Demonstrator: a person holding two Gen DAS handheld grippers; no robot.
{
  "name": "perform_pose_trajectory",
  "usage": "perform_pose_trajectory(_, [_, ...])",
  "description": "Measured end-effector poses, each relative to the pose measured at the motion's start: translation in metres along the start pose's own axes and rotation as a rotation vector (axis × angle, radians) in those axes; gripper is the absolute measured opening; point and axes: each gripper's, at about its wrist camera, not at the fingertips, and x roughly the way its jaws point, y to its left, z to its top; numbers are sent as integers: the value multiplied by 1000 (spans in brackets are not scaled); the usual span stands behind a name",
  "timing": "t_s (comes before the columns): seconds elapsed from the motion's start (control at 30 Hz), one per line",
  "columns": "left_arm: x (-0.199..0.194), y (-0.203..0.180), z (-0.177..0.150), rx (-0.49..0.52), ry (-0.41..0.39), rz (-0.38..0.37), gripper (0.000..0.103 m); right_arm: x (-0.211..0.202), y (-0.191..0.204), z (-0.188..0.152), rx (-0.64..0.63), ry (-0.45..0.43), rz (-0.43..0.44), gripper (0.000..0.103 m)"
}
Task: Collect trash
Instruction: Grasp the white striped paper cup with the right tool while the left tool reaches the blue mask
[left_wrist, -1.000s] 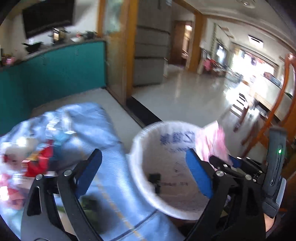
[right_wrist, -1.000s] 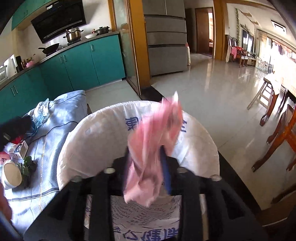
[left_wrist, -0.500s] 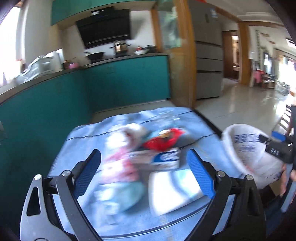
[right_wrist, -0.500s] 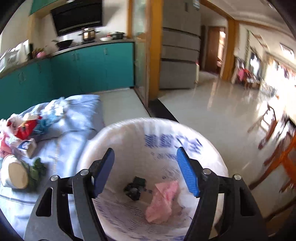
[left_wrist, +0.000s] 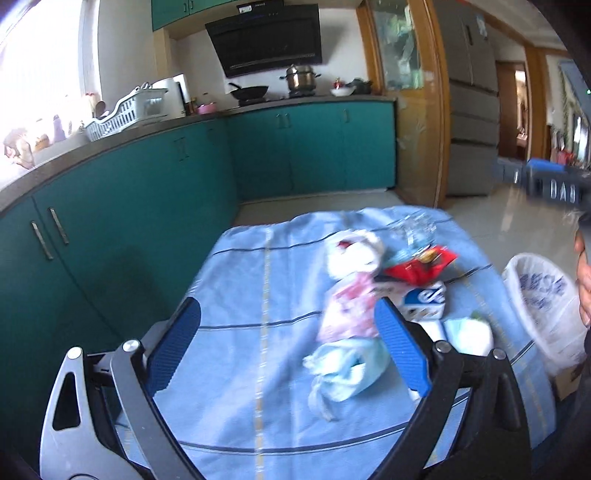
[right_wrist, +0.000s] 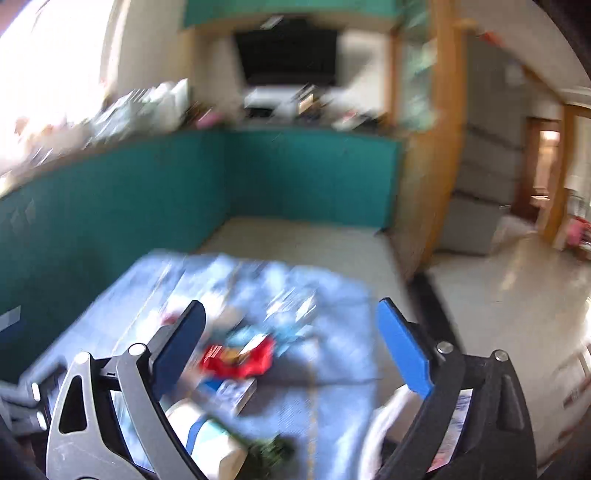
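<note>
Mostly blur: right gripper (right_wrist: 290, 350) just opened wide, empty (red wrapper (right_wrist: 240, 358) smeared); left gripper (left_wrist: 288, 345) likewise.

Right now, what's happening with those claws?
Both claws, left and right, open and empty. Trash pile waits on blue cloth. Bin alongside, nothing blocking.

My right tongs (right_wrist: 290, 341) have just been opening, nothing between them. Beyond them I see a blurred red wrapper (right_wrist: 238, 360) on the blue cloth (right_wrist: 332, 369), teal cabinets (right_wrist: 147, 206) far behind.
</note>
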Motion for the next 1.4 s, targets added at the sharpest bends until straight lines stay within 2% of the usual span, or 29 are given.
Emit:
perform_pose_trajectory(0.07, [1, 10, 0, 8, 12, 43, 95, 12, 3, 1, -9, 34, 2, 92])
perform_pose_trajectory(0.13, [1, 20, 1, -17, 19, 73, 95, 18, 11, 11, -31, 72, 67, 92])
perform_pose_trajectory(0.2, [2, 27, 1, -54, 26, 58, 95, 23, 19, 25, -90, 97, 119, 92])
perform_pose_trajectory(0.27, [5, 30, 2, -89, 29, 28, 96, 24, 18, 27, -123, 100, 110, 91])
perform_pose_trajectory(0.4, [11, 25, 2, -82, 53, 20, 96, 34, 2, 8, -67, 146, 159, 92])
perform_pose_trajectory(0.6, [21, 24, -2, -94, 57, -8, 96, 47, -17, -36, -59, 184, 132, 91])
perform_pose_trajectory(0.7, [33, 18, -6, -103, 90, -31, 96, 58, -18, -49, -34, 238, 212, 82])
perform_pose_trajectory(0.8, [41, 9, -10, -86, 119, -46, 96, 64, -5, -59, -86, 277, 242, 75])
perform_pose_trajectory(0.83, [42, 4, -11, -69, 127, -52, 96, 62, 2, -63, -105, 286, 291, 75])
perform_pose_trajectory(0.93, [45, -4, -15, -21, 135, -42, 96, 49, 13, -68, -165, 274, 364, 76])
perform_pose_trajectory(1.03, [46, -7, -18, 9, 139, -4, 96, 29, 26, -79, -258, 269, 483, 76])
perform_pose_trajectory(1.1, [46, -4, -19, 1, 145, -4, 96, 26, 37, -87, -304, 289, 535, 82])
perform_pose_trajectory(1.2, [43, 0, -18, -10, 144, -8, 96, 31, 51, -102, -362, 347, 520, 85])
perform_pose_trajectory(1.37, [42, 0, -20, -4, 144, -4, 96, 48, 57, -110, -323, 402, 533, 85])
perform_pose_trajectory(1.4, [42, 0, -21, -4, 146, -5, 96, 49, 58, -110, -318, 406, 524, 82])
